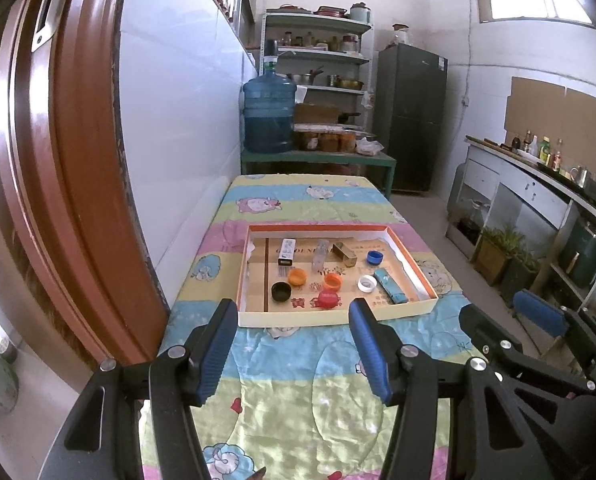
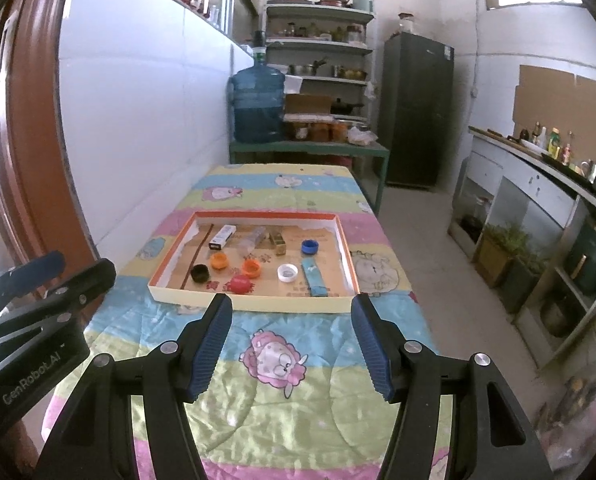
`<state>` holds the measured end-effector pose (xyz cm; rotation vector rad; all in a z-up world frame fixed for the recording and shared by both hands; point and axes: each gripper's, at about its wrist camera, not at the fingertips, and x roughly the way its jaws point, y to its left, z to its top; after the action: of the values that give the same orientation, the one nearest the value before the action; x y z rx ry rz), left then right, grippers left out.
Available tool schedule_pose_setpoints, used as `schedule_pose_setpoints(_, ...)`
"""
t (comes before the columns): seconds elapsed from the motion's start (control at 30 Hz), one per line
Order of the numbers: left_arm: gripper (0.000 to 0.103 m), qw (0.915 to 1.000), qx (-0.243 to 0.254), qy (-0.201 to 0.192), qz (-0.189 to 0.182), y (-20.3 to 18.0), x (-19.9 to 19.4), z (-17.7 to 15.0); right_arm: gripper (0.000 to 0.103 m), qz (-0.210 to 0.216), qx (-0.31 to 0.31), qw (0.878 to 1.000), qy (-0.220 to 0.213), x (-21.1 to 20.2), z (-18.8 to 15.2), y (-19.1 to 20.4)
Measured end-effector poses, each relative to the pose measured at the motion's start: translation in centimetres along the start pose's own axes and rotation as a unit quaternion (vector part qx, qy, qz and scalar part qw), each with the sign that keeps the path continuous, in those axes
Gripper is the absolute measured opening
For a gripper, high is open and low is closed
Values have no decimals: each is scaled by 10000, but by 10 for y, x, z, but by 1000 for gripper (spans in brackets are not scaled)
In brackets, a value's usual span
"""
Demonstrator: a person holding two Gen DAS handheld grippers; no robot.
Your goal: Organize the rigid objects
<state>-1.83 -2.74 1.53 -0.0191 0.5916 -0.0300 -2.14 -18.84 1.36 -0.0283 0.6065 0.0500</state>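
Both claws, left [image 1: 294,312] and right [image 2: 294,308], hover released short of the tray [image 1: 329,318], best entered over its near wall toward one cap [image 1: 328,299].

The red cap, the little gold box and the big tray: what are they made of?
The red cap looks like plastic: solid bright colour, smooth with a dull shine. The gold box could be metal or foil-covered card; its sides gleam, but I cannot tell which. The tray looks like cardboard: thin, flat, matt walls with an orange edge and printing on its floor.
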Motion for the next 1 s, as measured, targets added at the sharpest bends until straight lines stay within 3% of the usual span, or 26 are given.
schedule_pose_setpoints(1.0, 57, 9998, 45, 164, 142, -5, 12, -11, 64, 127, 130, 9997, -156, 7, -3, -4)
